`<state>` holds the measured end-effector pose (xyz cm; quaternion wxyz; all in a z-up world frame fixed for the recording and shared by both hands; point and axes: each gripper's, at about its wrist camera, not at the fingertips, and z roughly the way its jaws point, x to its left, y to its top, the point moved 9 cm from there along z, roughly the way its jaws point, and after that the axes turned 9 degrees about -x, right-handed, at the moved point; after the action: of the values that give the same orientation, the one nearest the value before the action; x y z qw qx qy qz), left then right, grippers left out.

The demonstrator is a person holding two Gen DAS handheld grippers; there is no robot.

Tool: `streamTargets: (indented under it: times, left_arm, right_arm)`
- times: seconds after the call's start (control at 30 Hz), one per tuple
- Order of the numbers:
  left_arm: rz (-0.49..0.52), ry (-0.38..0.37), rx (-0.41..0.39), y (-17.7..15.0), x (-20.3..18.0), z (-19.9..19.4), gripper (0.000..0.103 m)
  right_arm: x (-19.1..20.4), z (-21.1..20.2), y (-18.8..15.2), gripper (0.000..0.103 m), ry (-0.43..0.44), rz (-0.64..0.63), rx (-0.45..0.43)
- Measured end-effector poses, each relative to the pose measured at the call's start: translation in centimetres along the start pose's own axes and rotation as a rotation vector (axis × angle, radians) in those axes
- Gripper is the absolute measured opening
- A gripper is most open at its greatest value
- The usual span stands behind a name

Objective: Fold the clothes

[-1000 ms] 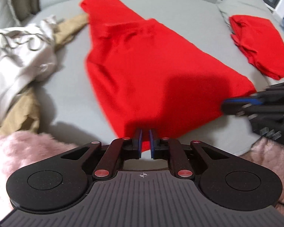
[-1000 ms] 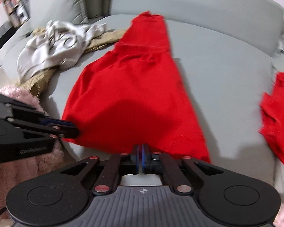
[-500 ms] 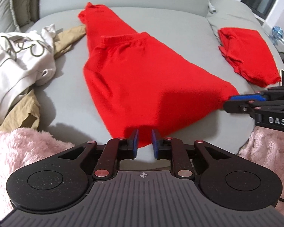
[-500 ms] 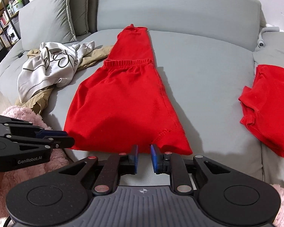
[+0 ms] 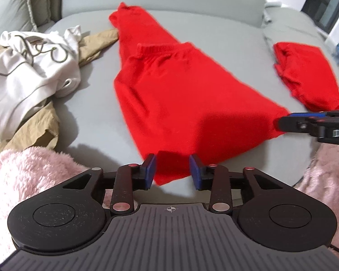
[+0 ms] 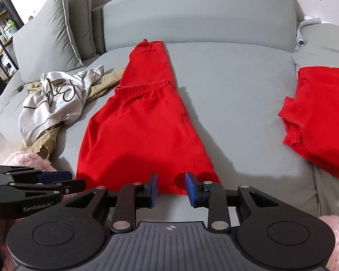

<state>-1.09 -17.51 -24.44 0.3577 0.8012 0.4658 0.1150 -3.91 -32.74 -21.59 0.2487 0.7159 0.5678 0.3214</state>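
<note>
The red trousers lie spread flat on the grey sofa, one leg reaching toward the backrest and the elastic waistband folded across the middle, with the wide near edge at the front of the seat. The left claw hangs over that edge at the near corner, its blue pads parted, having just been opening; the red cloth lies between the pads but they do not press on it. The right claw sits at the other near corner, where the hem shows a small notch, its jaws apart, having just narrowed a little, and the fabric lies in the gap untouched by either pad. Each claw appears at the side of the other's view, just beside the hem. A folded red garment rests on the next cushion to the right, well apart (a white top over tan cloth is heaped to the left). Pink fleece sleeves frame both views.
</note>
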Motion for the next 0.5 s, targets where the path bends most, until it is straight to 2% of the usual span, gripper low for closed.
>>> streamTargets:
  times: [0.03,0.07,0.23,0.3,0.4,0.5]
  left_arm:
    - [0.002,-0.012,-0.016,0.4,-0.2,-0.1,0.025]
    - [0.005,-0.019,-0.023,0.7,-0.4,-0.1,0.023]
    - [0.057,-0.007,0.021,1.1,-1.8,2.6,0.021]
    - [0.075,0.004,0.055,0.6,-2.1,3.8,0.021]
    - [0.096,0.014,0.090,0.1,-2.1,4.8,0.023]
    - [0.078,0.014,0.115,0.1,-1.8,4.7,0.023]
  right_arm:
    - [0.1,0.0,0.0,0.010,0.003,-0.007,0.000]
    - [0.4,0.3,0.1,0.005,0.011,-0.025,0.005]
    - [1.9,2.1,0.8,0.004,0.006,-0.109,0.023]
    - [1.9,2.8,0.7,0.004,-0.026,-0.149,0.036]
    - [0.4,4.2,-0.5,0.002,-0.131,-0.213,0.101]
    - [-2.2,4.1,-1.6,0.004,-0.224,-0.209,0.120]
